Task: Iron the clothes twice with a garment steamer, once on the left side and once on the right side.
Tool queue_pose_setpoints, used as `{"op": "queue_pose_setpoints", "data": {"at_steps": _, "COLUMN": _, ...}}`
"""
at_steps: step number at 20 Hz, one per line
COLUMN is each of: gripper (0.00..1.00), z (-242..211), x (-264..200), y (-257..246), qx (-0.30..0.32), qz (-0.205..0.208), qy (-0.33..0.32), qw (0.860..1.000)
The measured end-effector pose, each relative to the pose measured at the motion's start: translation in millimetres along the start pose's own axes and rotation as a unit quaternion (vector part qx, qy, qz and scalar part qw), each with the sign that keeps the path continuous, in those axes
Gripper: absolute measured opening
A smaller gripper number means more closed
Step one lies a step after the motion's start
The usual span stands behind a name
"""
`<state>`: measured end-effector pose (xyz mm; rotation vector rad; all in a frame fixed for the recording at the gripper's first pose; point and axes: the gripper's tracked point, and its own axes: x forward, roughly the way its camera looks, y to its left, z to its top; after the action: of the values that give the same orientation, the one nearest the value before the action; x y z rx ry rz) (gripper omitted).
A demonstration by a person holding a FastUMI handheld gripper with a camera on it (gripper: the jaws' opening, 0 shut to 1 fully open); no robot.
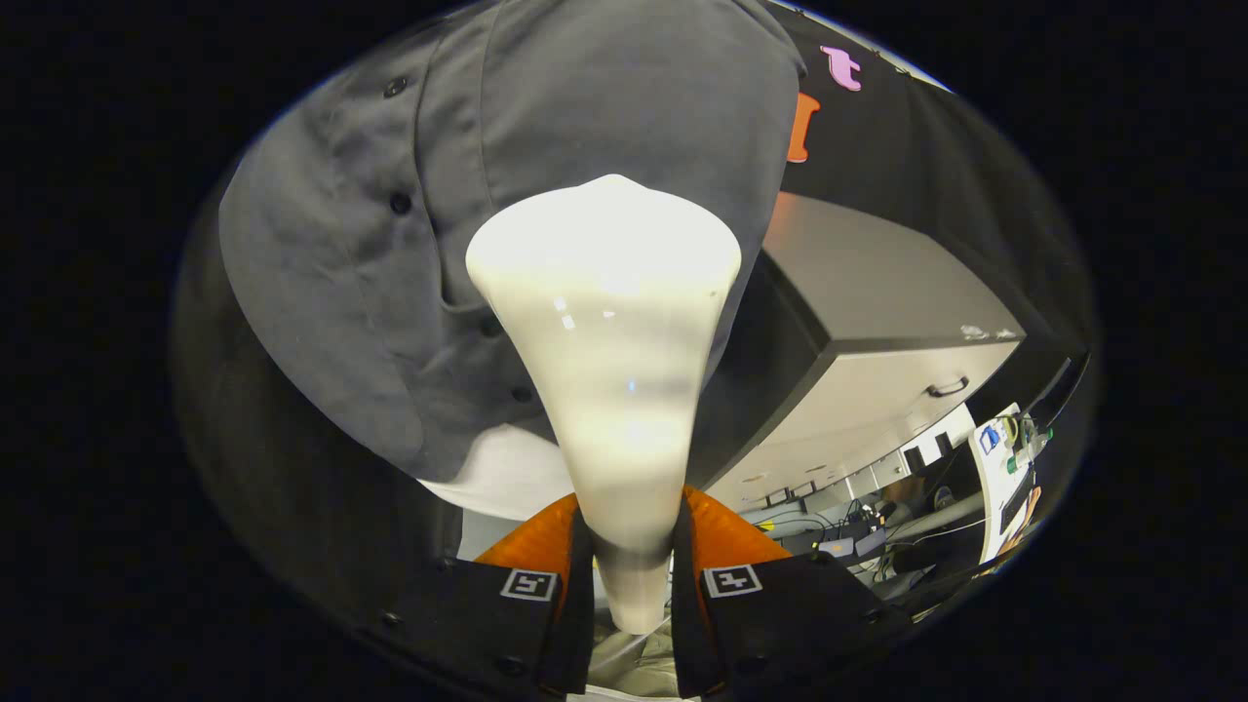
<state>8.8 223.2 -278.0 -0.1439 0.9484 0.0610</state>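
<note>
The garment steamer (614, 351) sits clamped between the two fingers (632, 575) — its narrow white handle runs down into the gap between them, and both fingers press against its sides. From there the body widens upward into a broad, glossy head that reaches well beyond the fingertips. The head lies against, or just in front of, the grey shirt (409, 224); whether it actually touches the cloth cannot be told.

The shirt hangs beyond the fingers, filling the space above and to the left of the steamer. It is a dark grey button-front piece, with a line of dark buttons (400, 203) running down its placket just left of the steamer head. The fabric shows soft folds and creases, and a pale patch (507, 473) shows under its lower hem, close to the left finger.

To the right of the steamer stands a grey cabinet (877, 322) with a flat top and a drawer handle (948, 387) on its front. Lower down, beyond the right finger, lies a clutter of cables and devices (858, 531) — too small to make out.
</note>
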Motion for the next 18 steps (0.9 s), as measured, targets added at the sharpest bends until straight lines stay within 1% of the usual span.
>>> {"op": "queue_pose_setpoints", "data": {"at_steps": 3, "gripper": 0.41, "z": 39, "x": -32, "y": 8, "qx": 0.003, "qz": -0.001, "qy": -0.041, "qw": 0.999}}
{"op": "queue_pose_setpoints", "data": {"at_steps": 8, "gripper": 0.41, "z": 95, "x": -81, "y": 36, "qx": -0.003, "qz": 0.012, "qy": -0.106, "qw": 0.994}}
{"op": "queue_pose_setpoints", "data": {"at_steps": 13, "gripper": 0.41, "z": 138, "x": -112, "y": 84, "qx": -0.02, "qz": 0.034, "qy": -0.149, "qw": 0.988}}
{"op": "queue_pose_setpoints", "data": {"at_steps": 18, "gripper": 0.4, "z": 167, "x": -132, "y": 148, "qx": -0.059, "qz": 0.058, "qy": -0.176, "qw": 0.981}}
